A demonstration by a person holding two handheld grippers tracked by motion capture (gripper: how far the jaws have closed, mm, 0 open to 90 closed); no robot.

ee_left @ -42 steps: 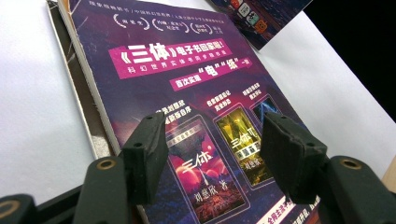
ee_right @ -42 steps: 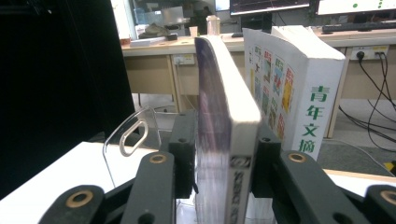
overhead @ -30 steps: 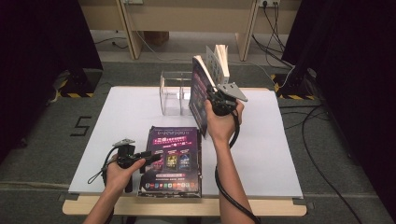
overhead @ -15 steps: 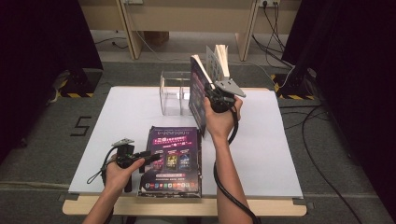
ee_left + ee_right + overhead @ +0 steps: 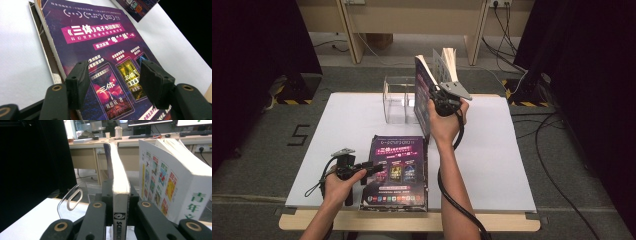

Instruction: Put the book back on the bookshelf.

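Book (image 5: 119, 195) slightly higher (right fingers (image 5: 107, 202) clamped)

Glossy purple paper magazine (image 5: 100, 57) with frayed, worn page edges lies on a smooth matt white tabletop (image 5: 337, 125). Beyond the magazine stands a clear, shiny plastic holder (image 5: 399, 100). Matt black plastic right gripper (image 5: 117, 202) pinches a cream-paged paperback book (image 5: 119, 187).
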